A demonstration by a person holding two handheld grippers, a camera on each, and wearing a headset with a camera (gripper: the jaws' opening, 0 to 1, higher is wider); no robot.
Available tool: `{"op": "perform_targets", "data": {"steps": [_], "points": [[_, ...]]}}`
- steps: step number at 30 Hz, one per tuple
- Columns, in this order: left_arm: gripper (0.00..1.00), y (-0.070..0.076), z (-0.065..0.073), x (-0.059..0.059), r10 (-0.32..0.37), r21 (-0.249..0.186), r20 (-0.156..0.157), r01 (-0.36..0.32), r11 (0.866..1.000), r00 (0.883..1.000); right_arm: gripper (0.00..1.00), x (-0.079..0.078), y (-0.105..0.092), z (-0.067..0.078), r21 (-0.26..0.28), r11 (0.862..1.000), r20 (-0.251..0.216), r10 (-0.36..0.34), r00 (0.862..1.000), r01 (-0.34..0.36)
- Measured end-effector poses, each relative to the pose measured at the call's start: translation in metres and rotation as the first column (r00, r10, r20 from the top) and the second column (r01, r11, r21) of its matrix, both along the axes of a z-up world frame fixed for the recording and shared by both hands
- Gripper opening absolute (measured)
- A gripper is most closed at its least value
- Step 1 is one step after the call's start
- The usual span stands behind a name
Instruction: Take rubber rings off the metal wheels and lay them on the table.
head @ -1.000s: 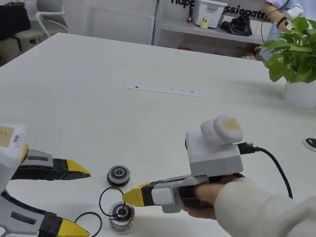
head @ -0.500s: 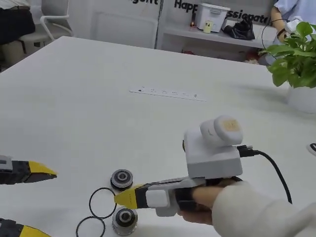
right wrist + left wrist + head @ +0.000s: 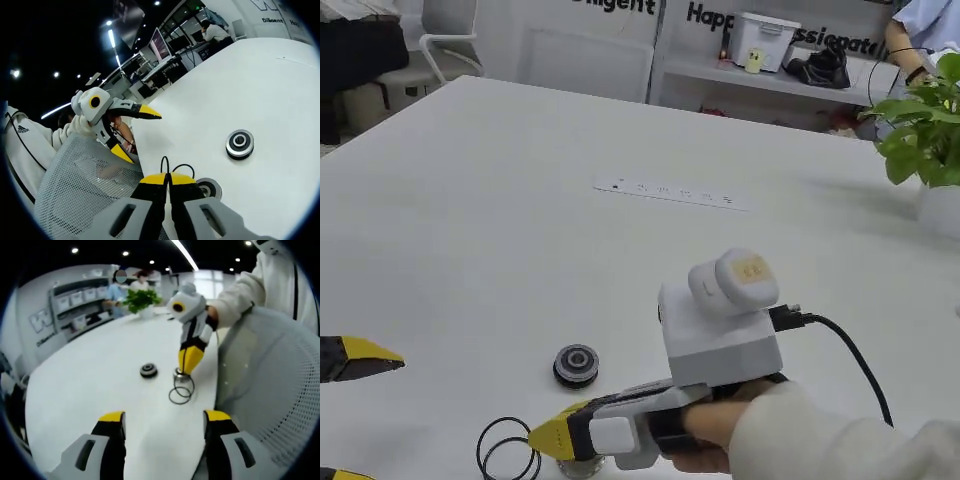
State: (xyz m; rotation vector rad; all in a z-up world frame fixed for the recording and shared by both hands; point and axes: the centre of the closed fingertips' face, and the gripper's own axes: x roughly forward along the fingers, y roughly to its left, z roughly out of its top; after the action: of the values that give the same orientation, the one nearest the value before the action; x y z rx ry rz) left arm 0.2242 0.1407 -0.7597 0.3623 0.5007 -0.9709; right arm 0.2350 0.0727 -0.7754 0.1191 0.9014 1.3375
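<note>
A metal wheel with its black rubber ring [image 3: 577, 365] [image 3: 148, 371] [image 3: 240, 143] lies flat on the white table [image 3: 520, 230]. A second, bare-looking wheel [image 3: 179, 374] [image 3: 209, 188] sits right at the tip of my right gripper [image 3: 552, 438] [image 3: 189, 362] [image 3: 168, 180], whose jaws are shut. Two loose black rings [image 3: 508, 450] [image 3: 181, 390] [image 3: 176, 168] overlap on the table just past that tip; I cannot tell if they touch it. My left gripper [image 3: 345, 410] [image 3: 165, 420] [image 3: 140, 136] hangs open off to the left, apart from everything.
A white power strip [image 3: 670, 192] lies mid-table. A potted plant [image 3: 925, 140] stands at the far right edge. A black cable [image 3: 845, 350] trails from the right gripper. A mesh chair [image 3: 270, 390] is close to the table's near edge.
The left gripper has drawn back to the left, away from the wheels. The right gripper's tip slid down past the near wheel, and the ring beside it now overlaps the other ring.
</note>
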Motion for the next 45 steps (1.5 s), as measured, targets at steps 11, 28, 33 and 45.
{"op": "perform_targets", "data": {"steps": [11, 28, 33, 45], "points": [[0.64, 0.006, -0.002, -0.004, 0.033, -0.004, -0.002, -0.033, 0.999, 0.999, 0.0, -0.001, 0.001, -0.015, -0.062, 0.997, 0.057, 0.039, 0.998, -0.035], [0.63, -0.003, 0.0, 0.021, 0.023, -0.008, 0.017, -0.022, 1.0, 1.0, 0.1, 0.052, -0.022, -0.006, -0.045, 0.995, 0.182, -0.083, 0.98, 0.092], [0.61, -0.01, 0.003, 0.034, -0.007, -0.01, 0.023, 0.008, 1.0, 1.0, 0.14, 0.063, -0.03, -0.008, -0.05, 0.991, 0.203, -0.114, 0.973, 0.126], [0.58, -0.027, 0.02, 0.071, -0.013, -0.066, 0.055, 0.017, 0.998, 0.998, 0.19, 0.085, -0.044, -0.019, -0.089, 0.981, 0.279, -0.143, 0.949, 0.174]]}}
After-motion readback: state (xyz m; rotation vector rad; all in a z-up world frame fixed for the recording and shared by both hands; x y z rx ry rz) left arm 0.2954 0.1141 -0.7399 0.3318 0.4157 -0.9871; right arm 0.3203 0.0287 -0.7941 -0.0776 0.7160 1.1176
